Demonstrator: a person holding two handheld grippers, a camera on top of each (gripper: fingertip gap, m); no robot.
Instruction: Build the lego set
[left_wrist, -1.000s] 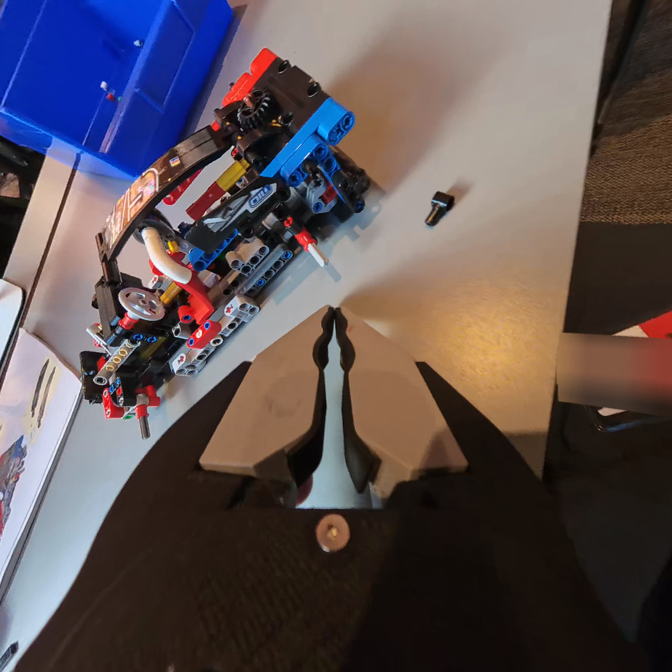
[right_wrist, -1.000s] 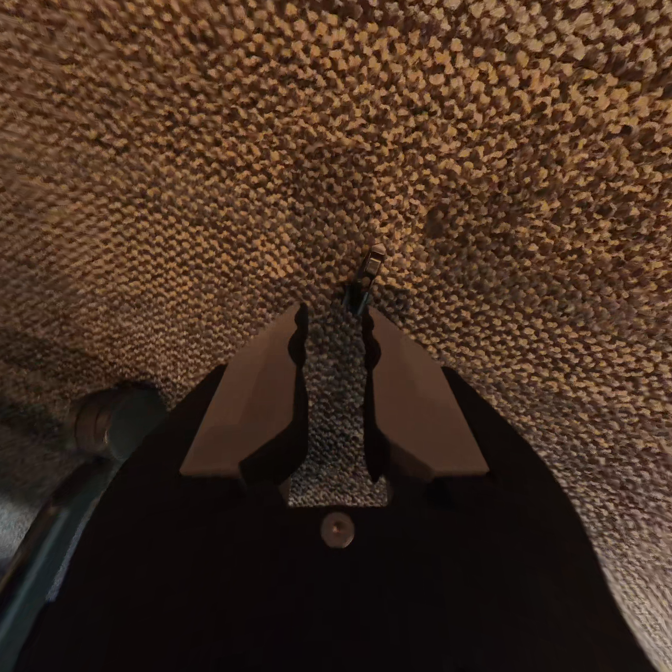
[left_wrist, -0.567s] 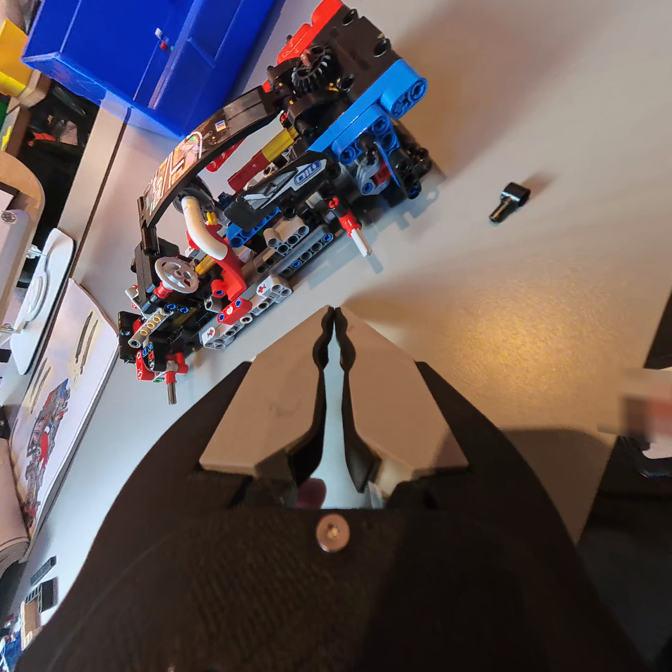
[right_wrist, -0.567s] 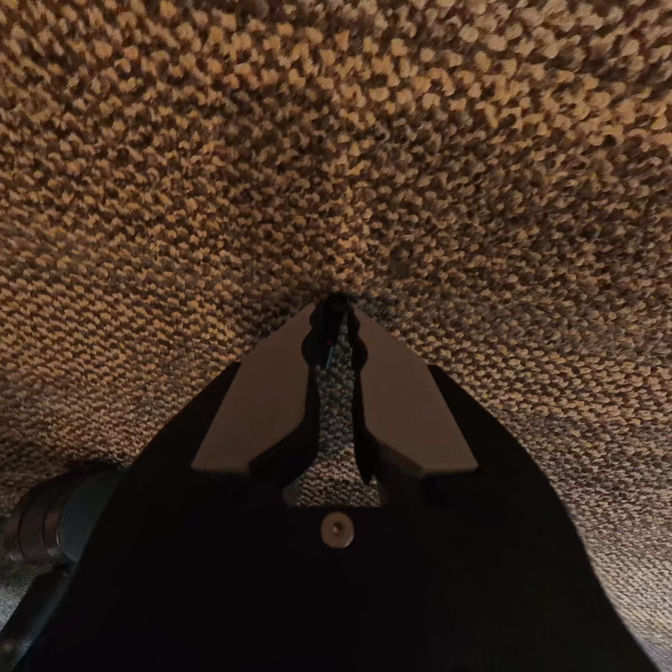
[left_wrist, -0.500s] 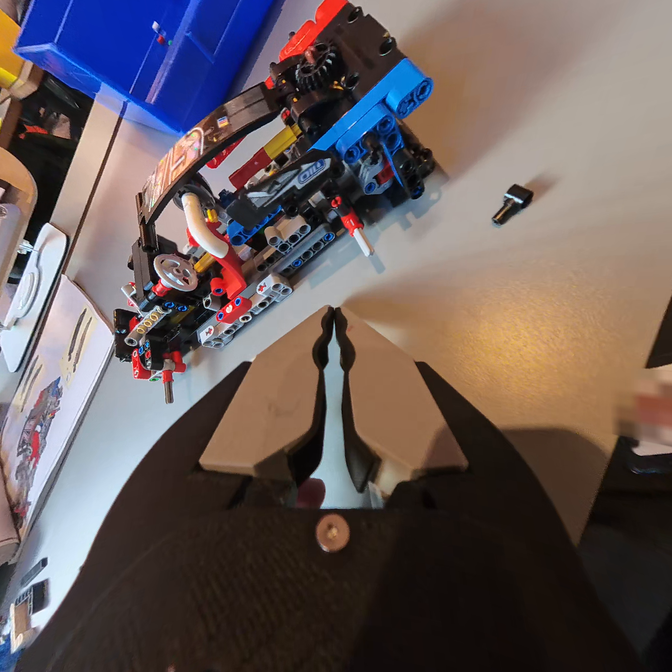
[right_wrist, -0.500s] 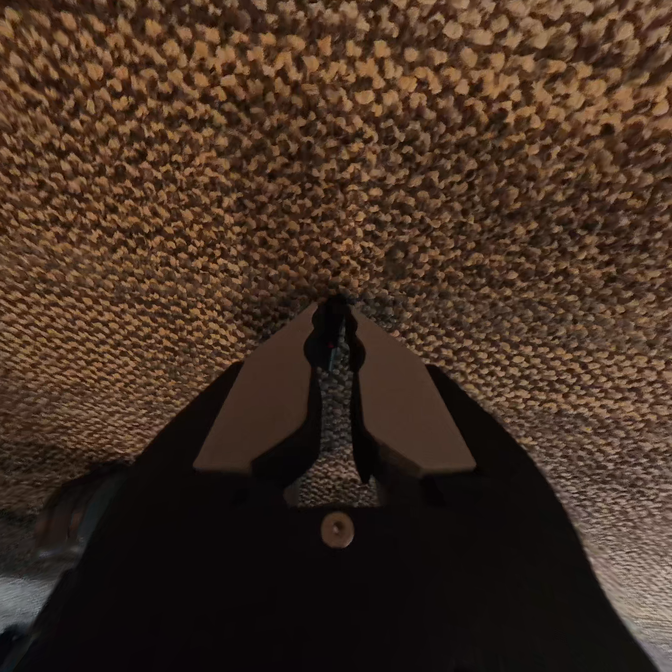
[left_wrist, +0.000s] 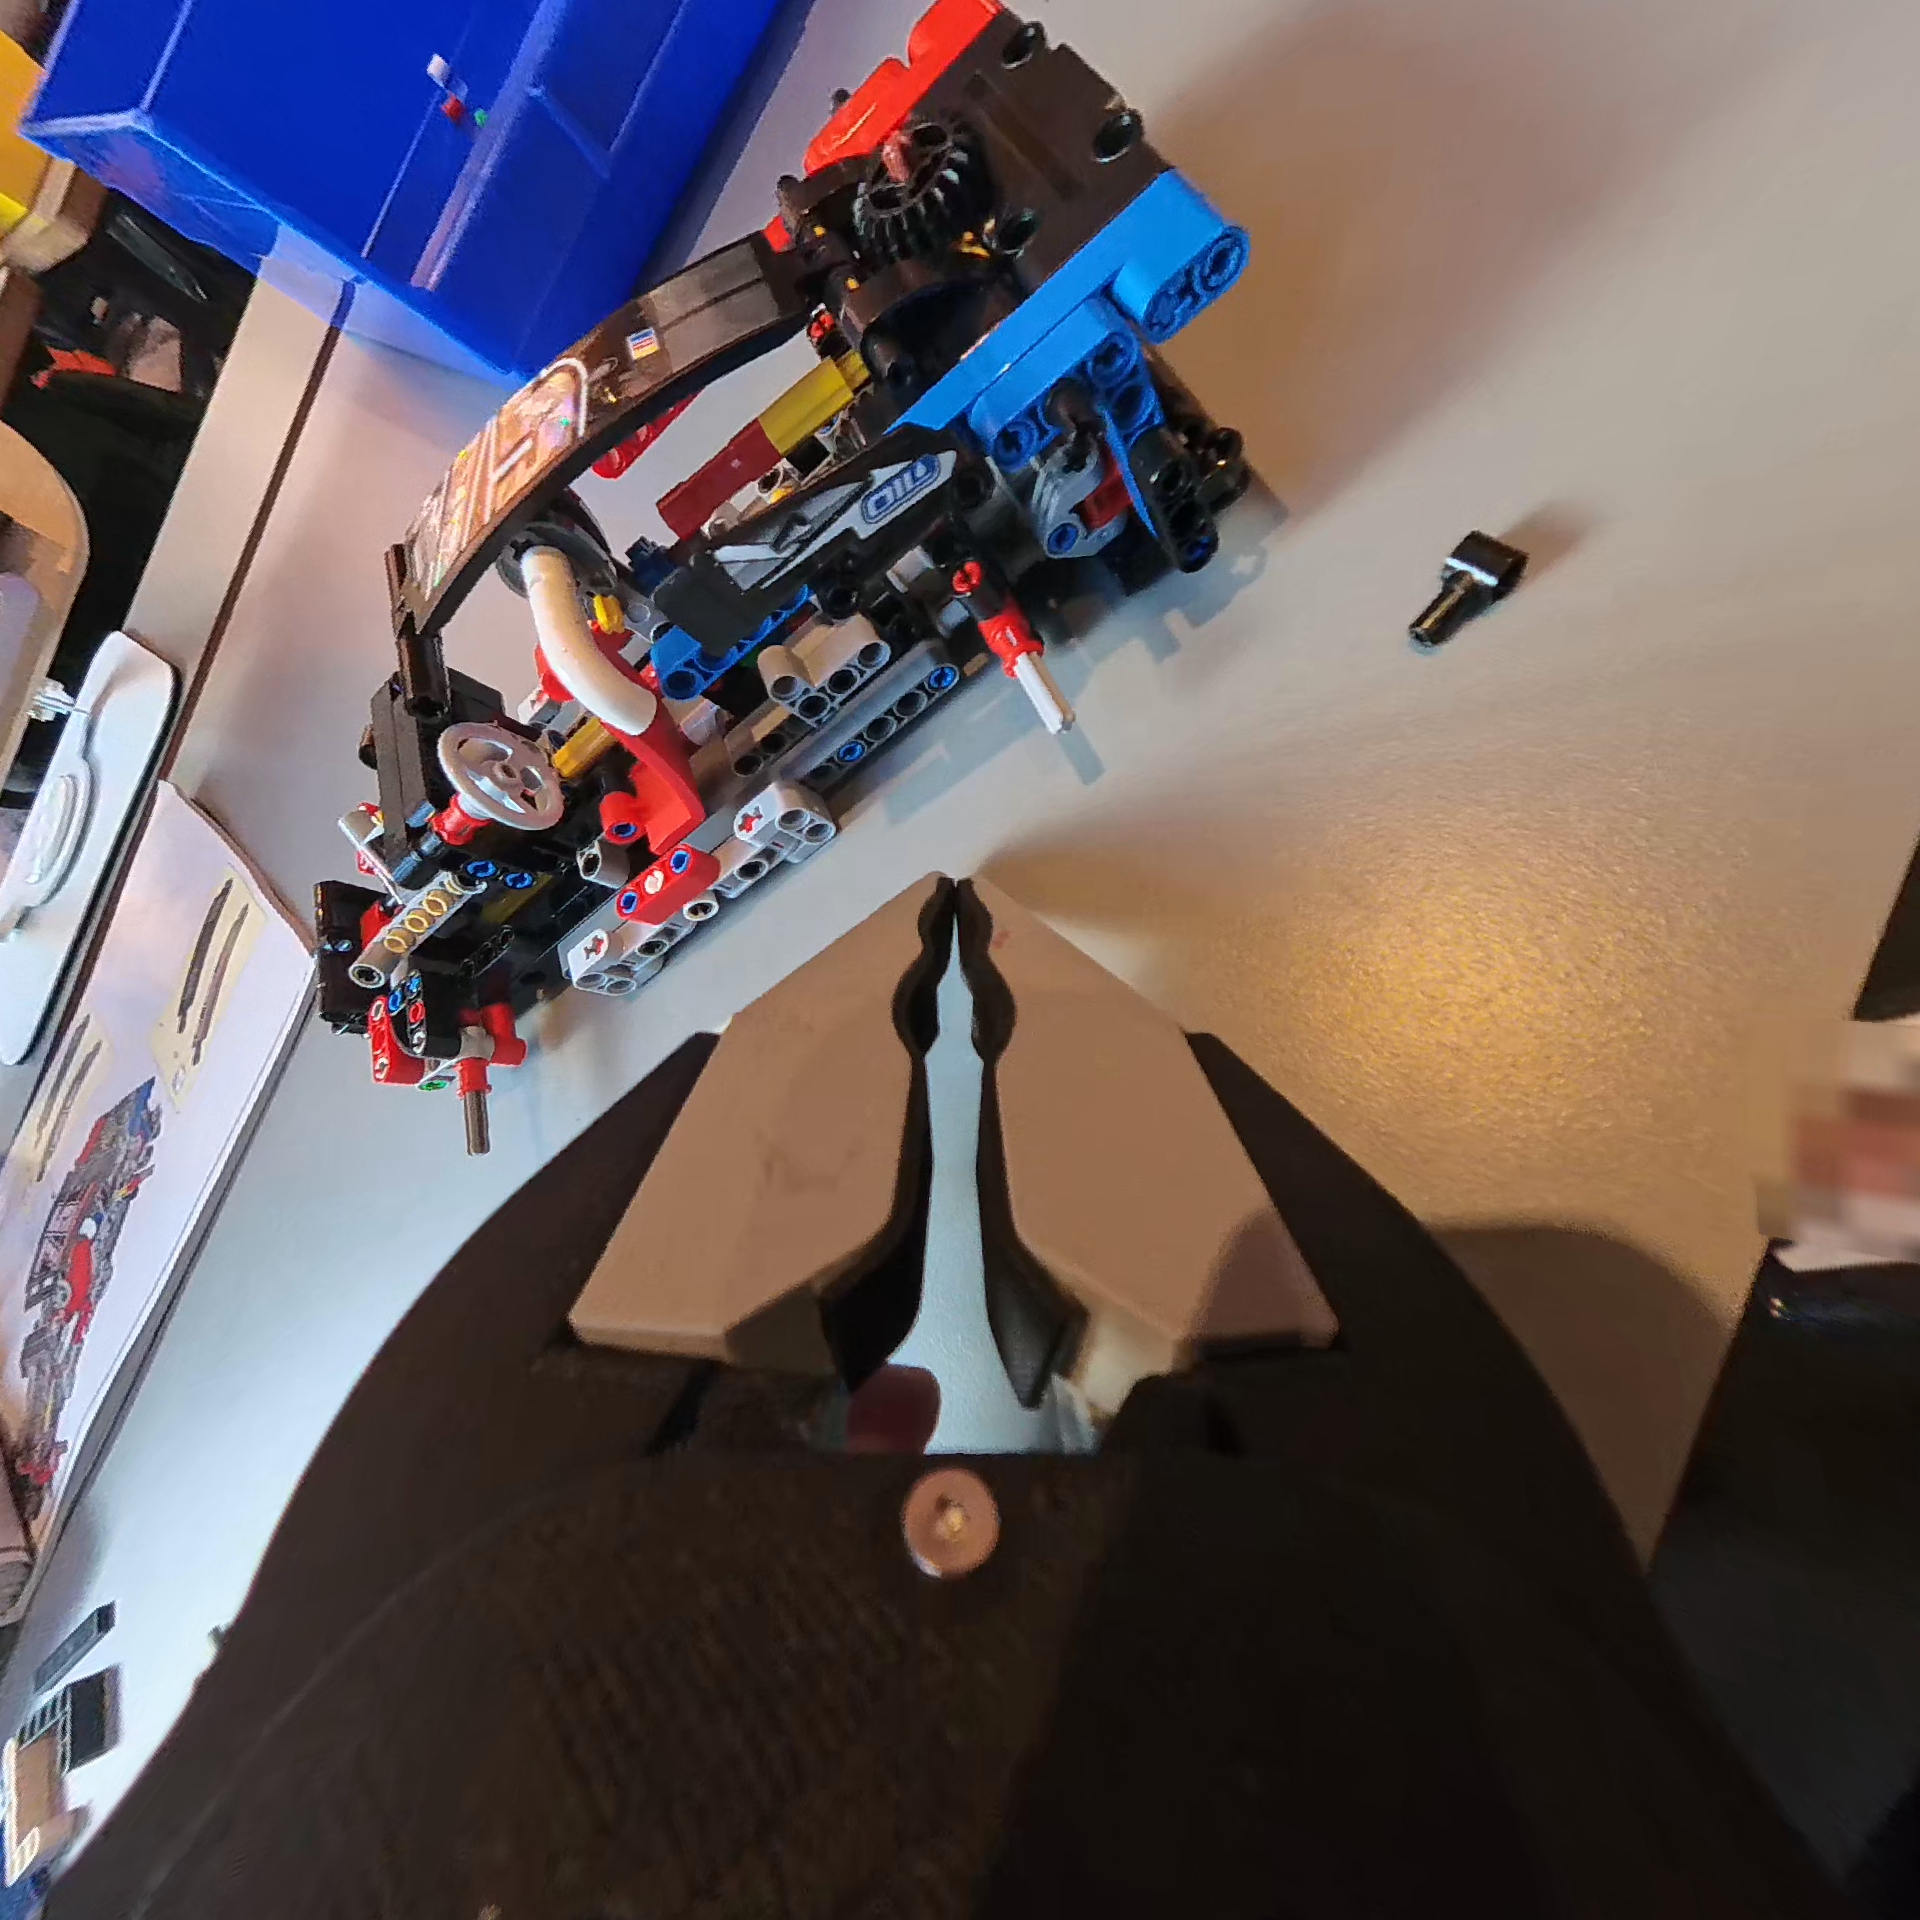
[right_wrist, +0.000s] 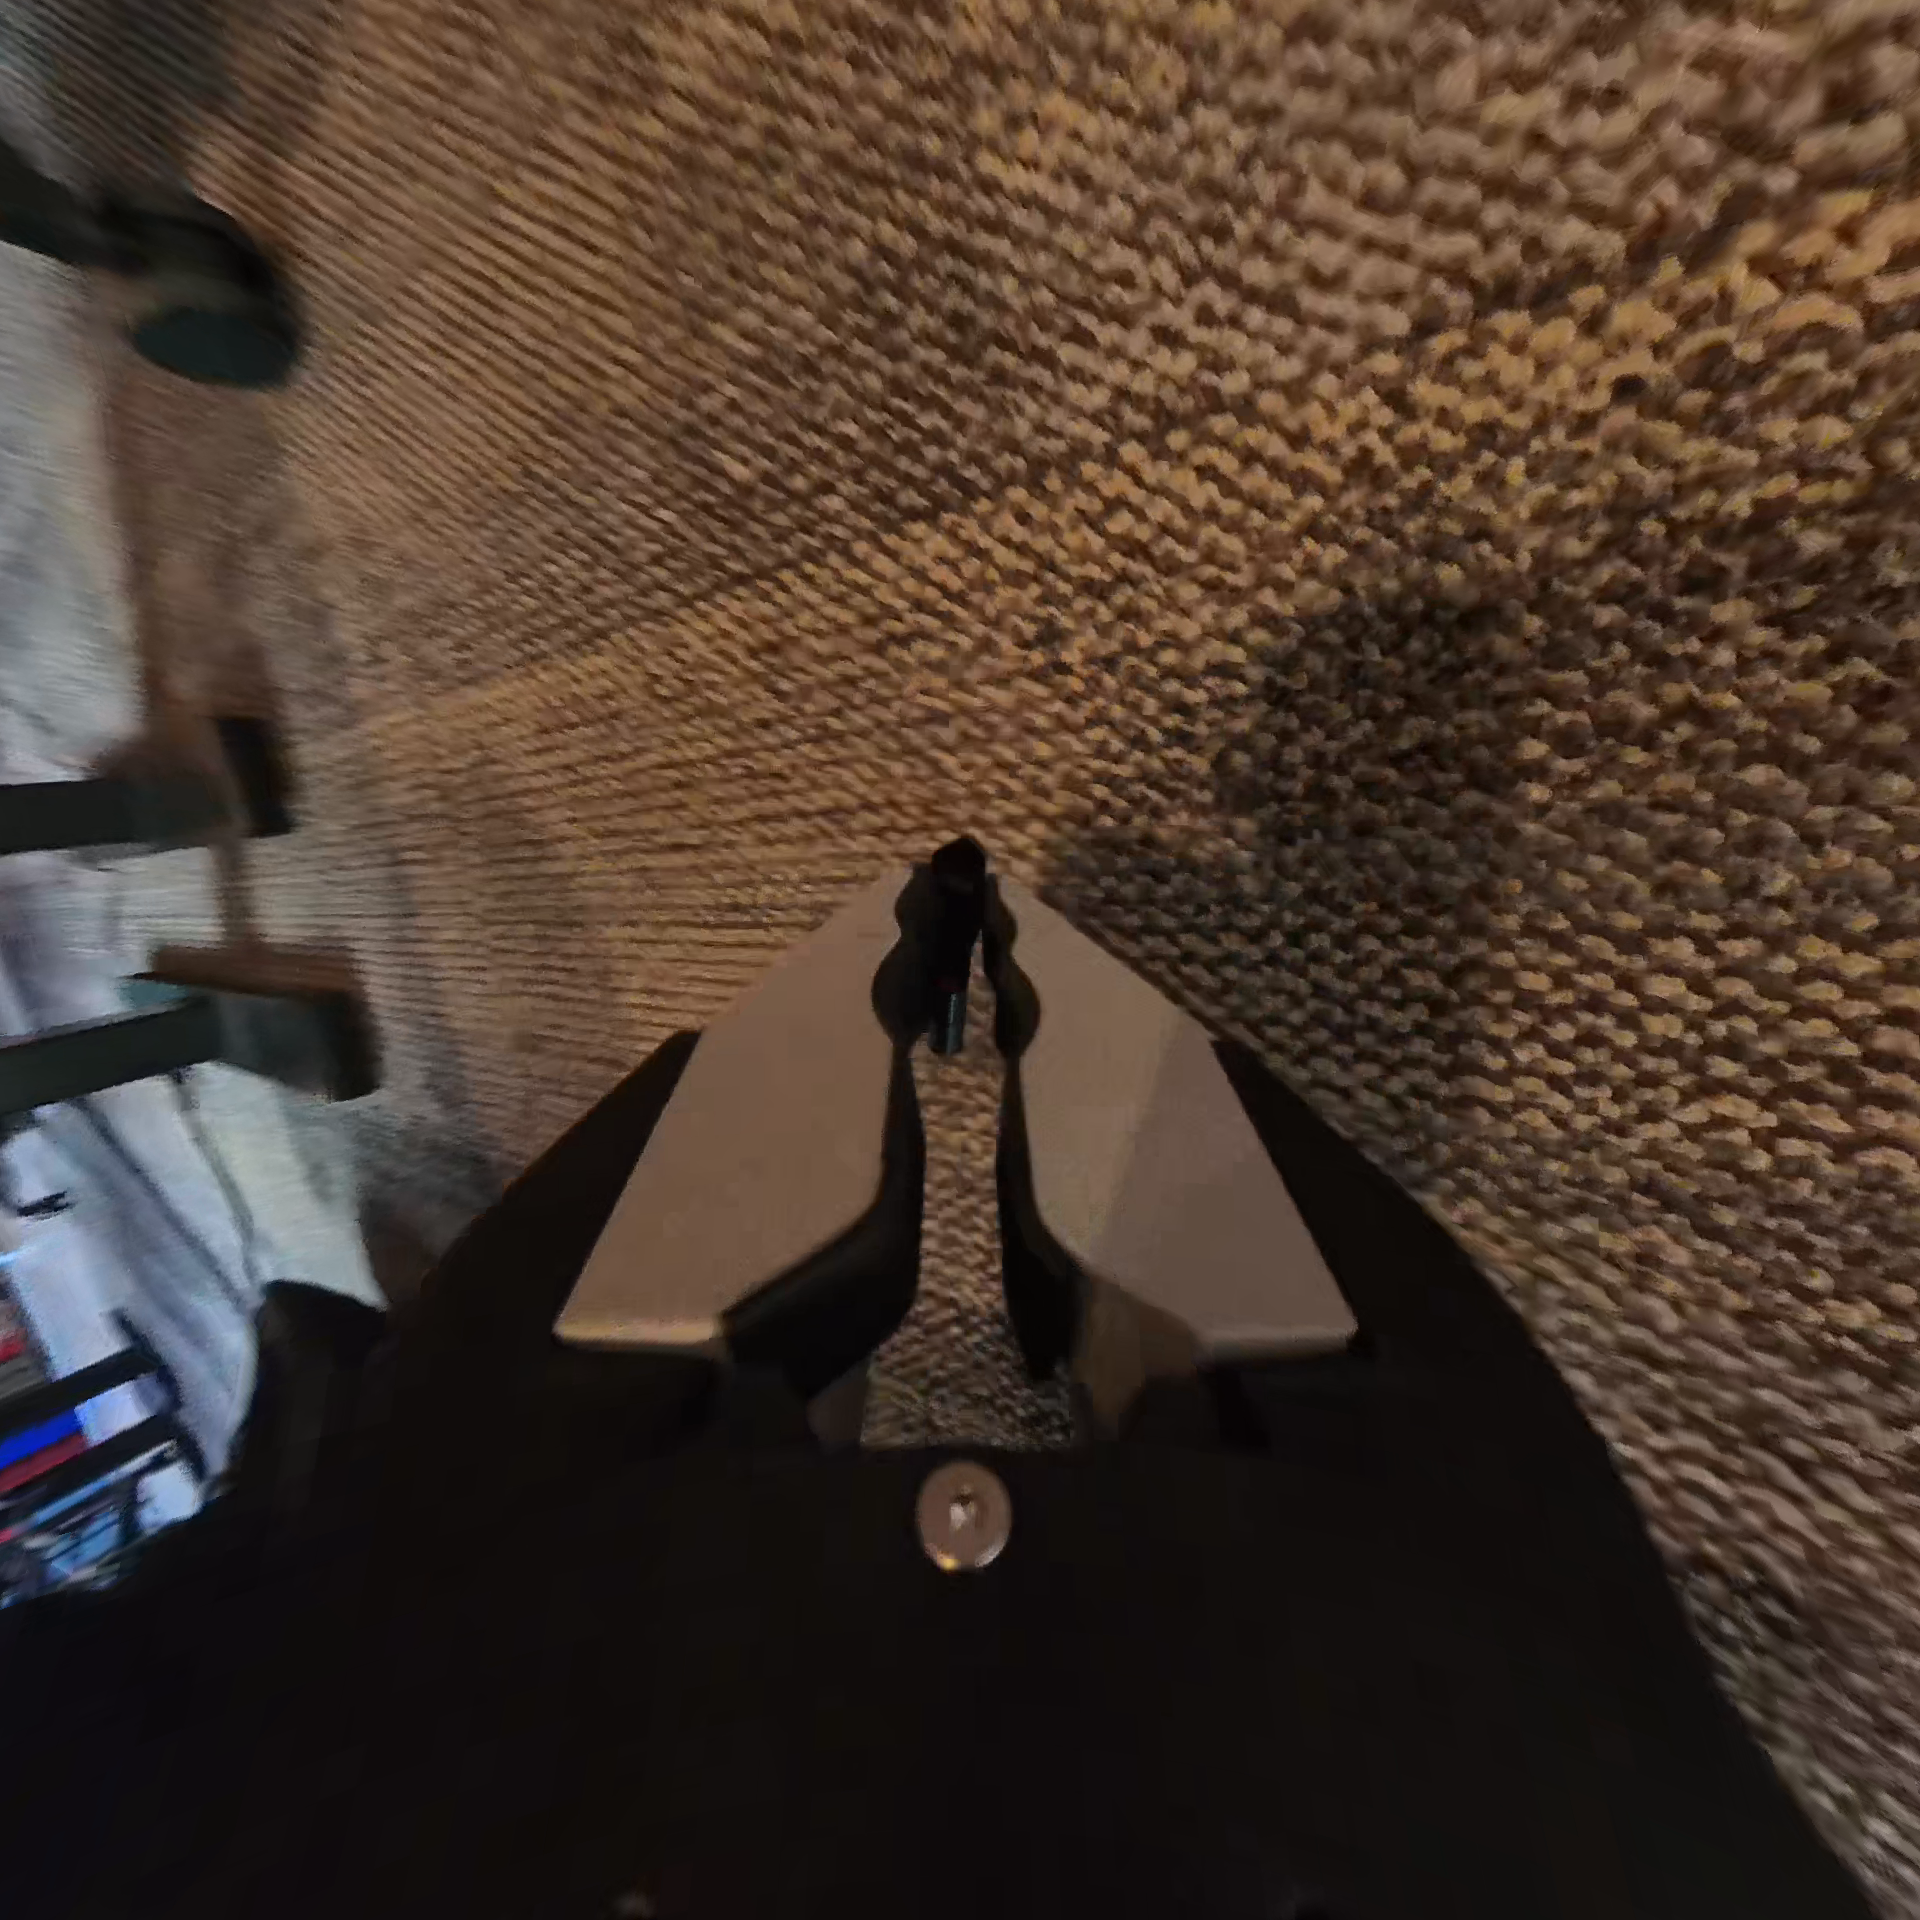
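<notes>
The right gripper (right_wrist: 958, 894) is clamped on a small dark pin (right_wrist: 954, 935) above carpet (right_wrist: 1351, 520). The left gripper (left_wrist: 956, 894), fingertips together and empty, sits just short of the lego car (left_wrist: 790, 582); only its view shows the table (left_wrist: 1455, 935).

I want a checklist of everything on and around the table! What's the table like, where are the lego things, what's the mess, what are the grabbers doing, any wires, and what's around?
Surface: pale grey table, bare near its right edge.
Job's things: part-built lego car lying on the table; loose small black pin to its right, apart from it; instruction booklet at the left edge.
Clutter: blue bin behind the car; a few small dark pieces at lower left.
Grippers: left gripper shut, empty, above the table; right gripper shut on a small dark piece over carpet.
Cables: nothing seen.
Surroundings: blurred furniture at the left of the right wrist view.
</notes>
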